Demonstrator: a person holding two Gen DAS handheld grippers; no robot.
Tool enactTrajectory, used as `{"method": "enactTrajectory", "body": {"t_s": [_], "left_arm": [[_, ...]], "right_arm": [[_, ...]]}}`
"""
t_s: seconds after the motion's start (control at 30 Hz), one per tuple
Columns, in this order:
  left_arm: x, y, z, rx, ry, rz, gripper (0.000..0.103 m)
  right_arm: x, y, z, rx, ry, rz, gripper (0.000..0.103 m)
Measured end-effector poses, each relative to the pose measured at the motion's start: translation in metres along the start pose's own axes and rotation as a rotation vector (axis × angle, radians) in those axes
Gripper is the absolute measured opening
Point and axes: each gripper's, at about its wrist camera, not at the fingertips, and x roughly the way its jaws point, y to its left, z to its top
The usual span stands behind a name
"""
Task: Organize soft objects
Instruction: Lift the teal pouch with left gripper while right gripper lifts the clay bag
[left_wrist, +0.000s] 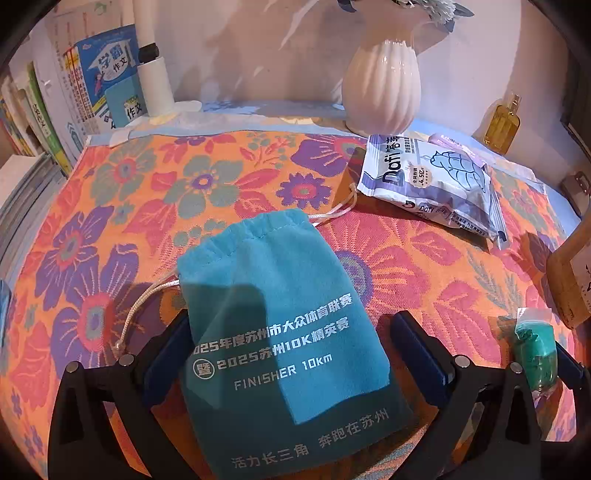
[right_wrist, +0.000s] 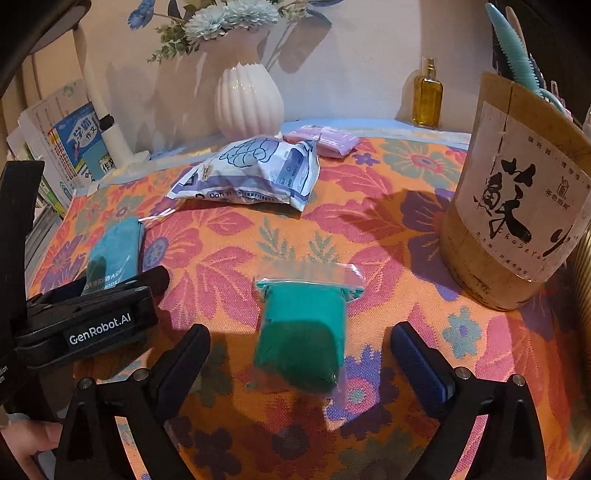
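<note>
A teal drawstring pouch (left_wrist: 280, 317) with white print lies flat on the flowered cloth (left_wrist: 122, 206). My left gripper (left_wrist: 291, 365) stands open with one finger on each side of the pouch, neither pad pressing on it. A clear zip bag of green cloth (right_wrist: 303, 328) lies on the cloth between the fingers of my right gripper (right_wrist: 299, 365), which is open and apart from it. The same green bag (left_wrist: 535, 354) shows at the right edge of the left wrist view. The pouch (right_wrist: 114, 251) and the left gripper's body (right_wrist: 92, 325) appear at the left of the right wrist view.
A white-and-blue soft pack (right_wrist: 255, 173) and a pink packet (right_wrist: 325, 140) lie further back. A white ribbed vase (right_wrist: 247, 99) and an amber bottle (right_wrist: 426, 96) stand by the wall. A wooden tube holder (right_wrist: 517, 199) stands at right. Books (left_wrist: 92, 85) are stacked at left. A hand (right_wrist: 26, 446) shows bottom left.
</note>
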Motion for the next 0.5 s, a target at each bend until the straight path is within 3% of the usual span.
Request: {"method": "enactTrajectory", "body": {"t_s": [0.2, 0.23, 0.27, 0.3, 0.33, 0.37, 0.4, 0.5], "left_arm": [[0.000, -0.002, -0.002, 0.005, 0.000, 0.001, 0.103], [0.000, -0.002, -0.002, 0.004, 0.000, 0.000, 0.103], [-0.001, -0.003, -0.002, 0.004, 0.000, 0.000, 0.103], [-0.001, -0.002, -0.002, 0.003, -0.004, -0.009, 0.099], [-0.002, -0.002, -0.004, 0.000, -0.017, -0.019, 0.089], [-0.008, -0.002, -0.009, -0.004, -0.052, -0.032, 0.059], [-0.012, 0.000, -0.011, -0.011, -0.078, -0.061, 0.042], [-0.014, 0.012, -0.013, -0.060, -0.082, -0.155, 0.036]], "right_arm": [[0.001, 0.004, -0.001, -0.015, 0.002, -0.037, 0.097], [-0.001, 0.003, -0.001, -0.007, -0.009, -0.053, 0.086], [-0.003, 0.002, -0.001, -0.001, -0.020, -0.056, 0.064], [-0.007, -0.001, -0.001, 0.008, -0.038, -0.026, 0.053], [-0.009, -0.006, -0.002, 0.026, -0.050, 0.038, 0.039], [-0.010, -0.011, -0.002, 0.046, -0.057, 0.087, 0.039], [-0.011, -0.020, -0.003, 0.086, -0.067, 0.162, 0.038], [-0.015, -0.043, -0.007, 0.184, -0.110, 0.348, 0.038]]}}
